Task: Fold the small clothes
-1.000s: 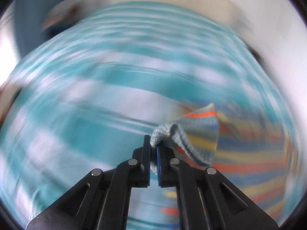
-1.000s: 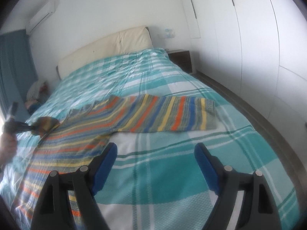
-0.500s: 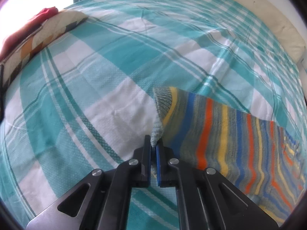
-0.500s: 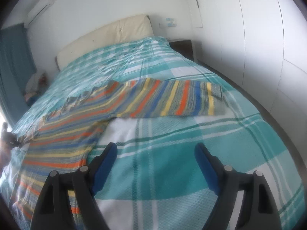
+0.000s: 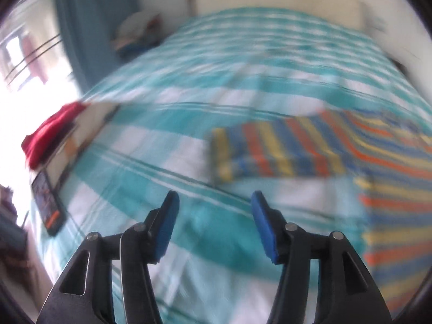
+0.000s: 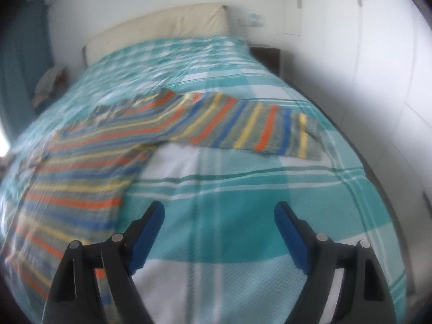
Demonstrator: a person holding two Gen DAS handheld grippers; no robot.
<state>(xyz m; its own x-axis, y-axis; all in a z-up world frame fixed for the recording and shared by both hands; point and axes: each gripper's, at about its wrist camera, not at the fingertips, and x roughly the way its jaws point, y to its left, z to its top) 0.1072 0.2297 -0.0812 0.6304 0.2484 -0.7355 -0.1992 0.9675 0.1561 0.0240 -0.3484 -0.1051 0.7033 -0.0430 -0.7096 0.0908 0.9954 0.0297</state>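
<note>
1. Striped knit, orange, yellow and blue, is what I'm working: the sweater (image 6: 108,151) lies flat on the teal plaid bedspread (image 6: 243,210), body toward 8 o'clock in my right view, one sleeve (image 6: 256,129) running out toward 2 o'clock.
2. From the left camera the other sleeve (image 5: 270,151) sits at about 1 o'clock, its cuff end pointing toward 9 o'clock. This view is smeared with motion, so I can't read the edges cleanly.
3. My left gripper (image 5: 214,202) hangs with its blue pads spread and nothing between them, clear of the cloth.
4. My right gripper (image 6: 218,210) is likewise wide apart and empty, over bare bedspread just beside the sweater's hem.
5. Risk one, as I judge it: going in on the left while the picture is this blurred, I could pinch bedspread along with knit and drag the cover up into the fold.
6. Risk two: a loose knit stretches and slides; grabbing only the top layer of a sleeve would leave the under layer behind and the fold would come out crooked.
7. Risk three: a red cloth (image 5: 51,132) and a dark flat object (image 5: 47,202), which I can't identify, sit at 9 o'clock near the bed's edge; a wide left swing could knock them.
8. Folding proper looks barely begun.
</note>
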